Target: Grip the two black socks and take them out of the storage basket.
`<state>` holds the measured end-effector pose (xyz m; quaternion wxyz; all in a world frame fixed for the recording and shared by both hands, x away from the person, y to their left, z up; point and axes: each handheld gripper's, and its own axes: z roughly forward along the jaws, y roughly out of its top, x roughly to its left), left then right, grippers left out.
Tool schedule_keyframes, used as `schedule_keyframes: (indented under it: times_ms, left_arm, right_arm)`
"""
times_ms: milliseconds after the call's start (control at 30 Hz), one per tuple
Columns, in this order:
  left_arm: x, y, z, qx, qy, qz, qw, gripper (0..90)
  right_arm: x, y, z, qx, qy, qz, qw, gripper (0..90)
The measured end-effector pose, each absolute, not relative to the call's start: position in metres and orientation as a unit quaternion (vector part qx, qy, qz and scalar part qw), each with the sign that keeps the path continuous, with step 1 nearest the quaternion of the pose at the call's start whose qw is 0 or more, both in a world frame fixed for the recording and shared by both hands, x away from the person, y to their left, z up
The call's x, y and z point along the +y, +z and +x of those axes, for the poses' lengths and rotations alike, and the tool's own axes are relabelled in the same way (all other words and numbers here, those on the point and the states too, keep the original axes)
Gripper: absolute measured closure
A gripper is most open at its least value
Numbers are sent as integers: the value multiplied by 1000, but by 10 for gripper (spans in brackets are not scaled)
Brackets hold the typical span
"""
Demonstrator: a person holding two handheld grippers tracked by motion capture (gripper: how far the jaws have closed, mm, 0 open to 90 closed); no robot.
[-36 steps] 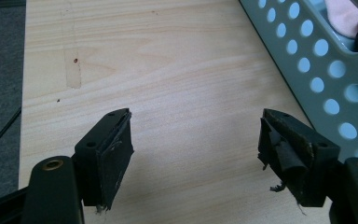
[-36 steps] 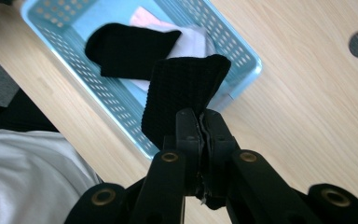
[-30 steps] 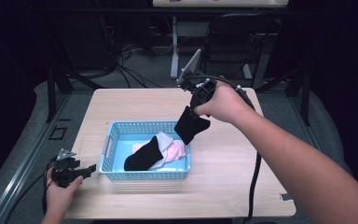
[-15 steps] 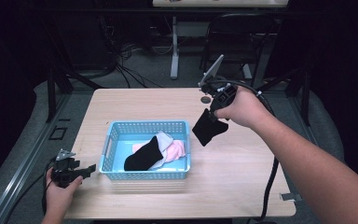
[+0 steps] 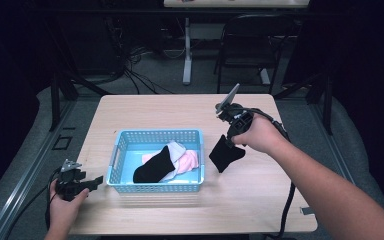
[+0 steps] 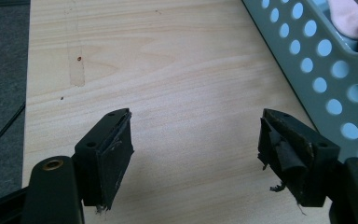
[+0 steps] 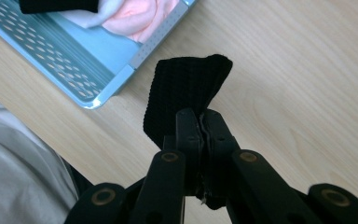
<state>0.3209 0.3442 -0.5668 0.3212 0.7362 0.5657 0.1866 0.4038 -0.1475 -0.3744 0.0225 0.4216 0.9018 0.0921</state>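
Observation:
A black sock point(image 5: 225, 154) point(image 7: 184, 95) hangs from my right gripper point(image 5: 228, 141) point(image 7: 200, 122), which is shut on its upper edge; the sock's lower end reaches the table to the right of the blue basket point(image 5: 116, 154) point(image 7: 116, 77). Inside the basket lie another black sock point(image 5: 153, 165), a white one point(image 5: 176, 148) and a pink one point(image 5: 190, 161) point(image 7: 142, 16). My left gripper point(image 5: 94, 182) point(image 6: 196, 140) rests at the table's front left corner beside the basket wall point(image 6: 326, 74), its jaws wide apart with bare wood between them.
The wooden table point(image 5: 170, 107) has free surface behind the basket and along the front right. A chair point(image 5: 250, 45) and cables point(image 5: 130, 70) stand on the floor beyond the far edge. A cable point(image 5: 286, 210) trails from my right gripper over the front edge.
My right gripper carried the black sock out of the basket, rightward and down, until the sock's end met the table. The left gripper stayed where it was.

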Motion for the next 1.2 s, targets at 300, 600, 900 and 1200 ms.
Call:
schedule_keyframes:
  times_ms: [300,600,900,1200]
  left_arm:
    - [345,-567,321,566,189,735,322,258]
    - [344,-568,321,567,196,732,322,260]
    - [346,-567,321,571,200,728,321,261]
    - [345,-568,322,569,200,731,319,261]
  right_arm:
    - [-161,-420,408,899,81,431,6,869]
    - [-188,-458,416,887,68,457,7,869]
    - [-220,-485,425,867,58,494,24,867]
    - [-225,-478,428,861,68,503,32,679]
